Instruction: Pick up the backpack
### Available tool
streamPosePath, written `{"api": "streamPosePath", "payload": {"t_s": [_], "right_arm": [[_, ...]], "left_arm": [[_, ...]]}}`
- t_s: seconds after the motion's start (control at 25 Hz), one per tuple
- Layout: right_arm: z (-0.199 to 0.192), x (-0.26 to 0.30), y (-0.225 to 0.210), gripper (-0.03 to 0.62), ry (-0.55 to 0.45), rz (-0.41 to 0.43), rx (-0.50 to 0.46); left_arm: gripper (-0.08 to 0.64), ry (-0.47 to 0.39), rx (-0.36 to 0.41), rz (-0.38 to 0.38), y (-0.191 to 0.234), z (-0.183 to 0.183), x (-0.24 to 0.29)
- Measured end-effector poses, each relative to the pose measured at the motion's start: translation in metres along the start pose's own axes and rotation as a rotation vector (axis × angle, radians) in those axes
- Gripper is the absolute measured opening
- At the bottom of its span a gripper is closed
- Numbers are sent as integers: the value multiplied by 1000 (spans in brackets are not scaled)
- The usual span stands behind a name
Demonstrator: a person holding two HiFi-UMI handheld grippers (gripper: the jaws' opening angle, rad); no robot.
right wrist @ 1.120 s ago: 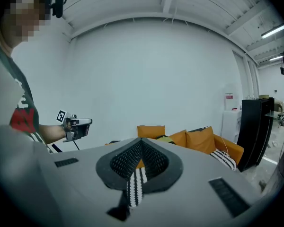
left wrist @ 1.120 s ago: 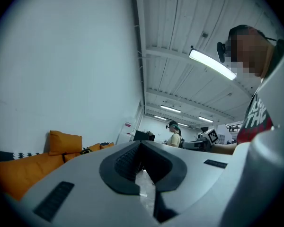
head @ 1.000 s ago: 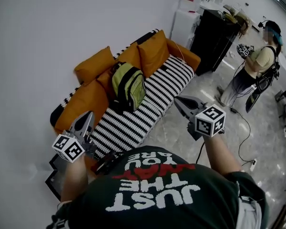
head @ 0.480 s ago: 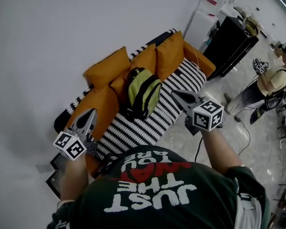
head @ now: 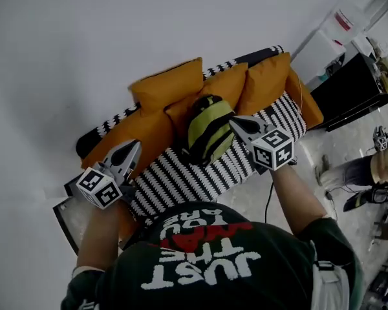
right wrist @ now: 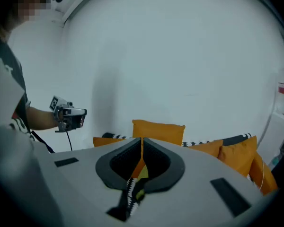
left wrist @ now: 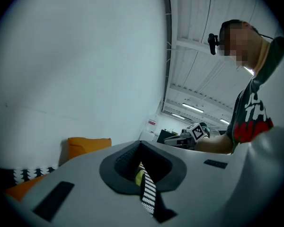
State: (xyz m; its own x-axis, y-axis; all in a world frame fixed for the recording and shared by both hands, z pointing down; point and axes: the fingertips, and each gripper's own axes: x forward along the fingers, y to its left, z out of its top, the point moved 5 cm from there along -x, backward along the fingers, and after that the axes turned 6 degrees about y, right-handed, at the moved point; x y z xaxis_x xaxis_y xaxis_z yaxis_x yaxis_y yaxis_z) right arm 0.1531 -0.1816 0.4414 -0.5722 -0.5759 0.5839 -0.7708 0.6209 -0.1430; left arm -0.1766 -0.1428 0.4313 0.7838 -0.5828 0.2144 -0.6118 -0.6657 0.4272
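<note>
My right gripper point(head: 234, 121) and left gripper point(head: 136, 146), jaws shut and empty, have neared the backpack point(head: 209, 134) ahead; opening comes next.

You stand in a living-room corner staged inside a lab-like hall: a striped sofa point(head: 181, 179) with orange cushions point(head: 171, 86) sits against a bare white wall point(head: 116, 31). Beyond it you see a black cabinet point(head: 355, 89), a glossy floor point(head: 310, 166) and ceiling strip lights point(left wrist: 191, 109).

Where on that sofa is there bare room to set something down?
The striped seat is bare in front and left of the backpack, and again on its right. Orange cushions crowd the back.
</note>
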Motion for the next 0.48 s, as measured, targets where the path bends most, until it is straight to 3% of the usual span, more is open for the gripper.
{"api": "streamPosePath", "payload": {"t_s": [0.28, 0.48], "right_arm": [[6, 100, -52, 28, 142, 0, -355], [-9, 167, -68, 31, 252, 11, -576]], "left_arm": [[11, 33, -44, 67, 20, -33, 38], [11, 63, -62, 58, 41, -60, 61]]}}
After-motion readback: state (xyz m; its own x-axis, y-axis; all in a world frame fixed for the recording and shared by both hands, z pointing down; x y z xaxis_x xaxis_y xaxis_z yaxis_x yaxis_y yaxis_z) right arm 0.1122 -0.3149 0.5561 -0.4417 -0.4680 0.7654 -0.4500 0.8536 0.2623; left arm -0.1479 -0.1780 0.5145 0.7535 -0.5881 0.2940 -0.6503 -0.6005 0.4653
